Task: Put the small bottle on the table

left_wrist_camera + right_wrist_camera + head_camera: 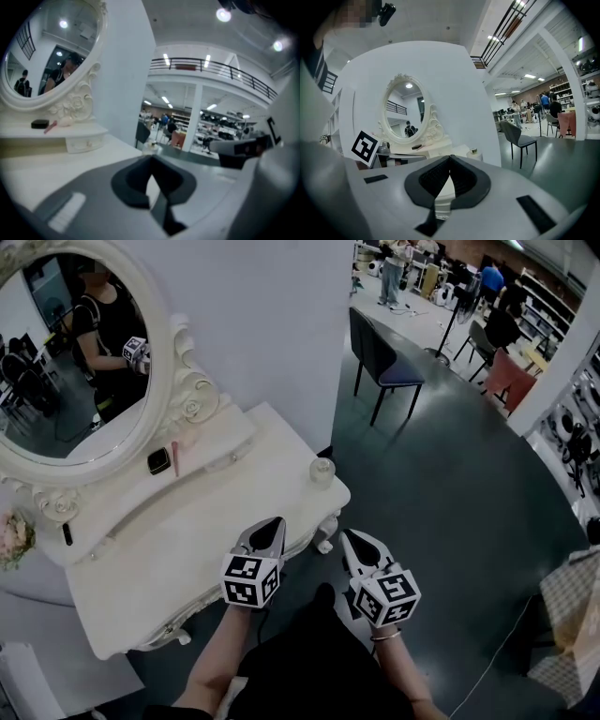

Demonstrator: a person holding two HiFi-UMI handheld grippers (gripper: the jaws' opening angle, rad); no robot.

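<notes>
The bottle (322,470) stands upright on the table (169,549) corner, ahead of and between both tips, apart from them; its print is too small to read. The left gripper (275,521) and right gripper (349,535) are both pressed together, empty.

Oval mirror (66,357), dark chair (375,348), grey floor (450,484)

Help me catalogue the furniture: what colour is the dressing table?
The dressing table is cream white, best seen in the head view.
</notes>
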